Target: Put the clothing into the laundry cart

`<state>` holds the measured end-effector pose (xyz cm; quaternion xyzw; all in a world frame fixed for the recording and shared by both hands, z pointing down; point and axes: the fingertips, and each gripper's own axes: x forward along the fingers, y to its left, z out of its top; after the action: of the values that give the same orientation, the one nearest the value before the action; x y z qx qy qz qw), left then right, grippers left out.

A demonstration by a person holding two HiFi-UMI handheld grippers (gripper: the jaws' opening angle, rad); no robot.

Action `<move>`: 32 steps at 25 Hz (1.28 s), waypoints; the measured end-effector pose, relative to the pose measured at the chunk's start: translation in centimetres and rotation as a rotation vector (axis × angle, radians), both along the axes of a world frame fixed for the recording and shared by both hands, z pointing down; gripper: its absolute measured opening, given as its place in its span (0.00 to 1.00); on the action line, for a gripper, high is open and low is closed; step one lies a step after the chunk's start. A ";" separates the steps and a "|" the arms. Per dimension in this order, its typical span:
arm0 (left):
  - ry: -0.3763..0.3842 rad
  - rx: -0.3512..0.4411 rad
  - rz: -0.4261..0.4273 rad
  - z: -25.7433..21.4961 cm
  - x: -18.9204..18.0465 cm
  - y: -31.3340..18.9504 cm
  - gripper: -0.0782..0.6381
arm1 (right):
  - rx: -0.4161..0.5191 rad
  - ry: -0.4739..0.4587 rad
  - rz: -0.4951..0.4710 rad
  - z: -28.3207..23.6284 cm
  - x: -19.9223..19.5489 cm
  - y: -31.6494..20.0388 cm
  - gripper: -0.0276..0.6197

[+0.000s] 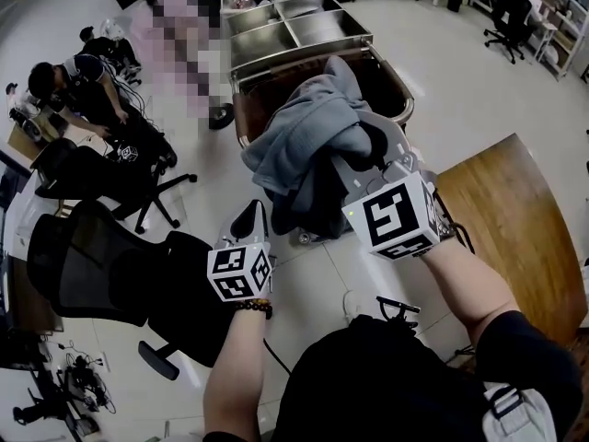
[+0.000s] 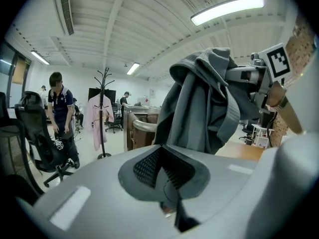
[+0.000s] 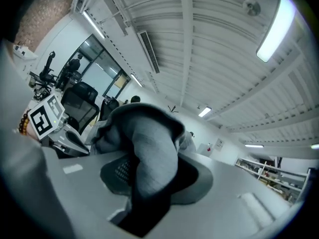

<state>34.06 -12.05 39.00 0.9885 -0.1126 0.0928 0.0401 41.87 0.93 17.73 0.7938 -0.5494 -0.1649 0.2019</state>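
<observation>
**Item 1:** grey garment (image 1: 304, 145), bunched, hanging above the near rim of the laundry cart (image 1: 400, 83) and not yet inside it.

**Item 2:** right gripper (image 1: 370, 155), jaws clamped on a thick fold. It is held high, probably so the trailing cloth clears the rim.

**Item 3:** left gripper (image 1: 250, 224), jaws together on nothing (low, apart from the cloth), seemingly kept clear of the drop.
</observation>
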 end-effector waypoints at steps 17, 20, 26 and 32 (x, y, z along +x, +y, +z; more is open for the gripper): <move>0.068 0.110 -0.021 -6.1 6.3 -0.4 0.11 | -0.179 -0.099 0.122 5.1 14.6 -4.2 0.30; 0.062 0.106 -0.025 -5.8 6.8 -0.9 0.11 | -0.294 -0.151 0.144 8.5 16.6 -5.5 0.43; 0.049 0.096 -0.026 -5.0 7.9 -2.0 0.11 | -0.306 -0.181 0.121 10.2 18.0 -6.4 0.48; 0.048 0.106 -0.027 -4.5 8.2 -1.6 0.11 | -0.295 -0.188 0.103 11.7 17.7 -6.1 0.47</move>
<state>42.28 -13.68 34.53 0.9895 -0.1299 0.0623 -0.0083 59.56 -5.14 29.42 0.7945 -0.5429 0.0031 0.2720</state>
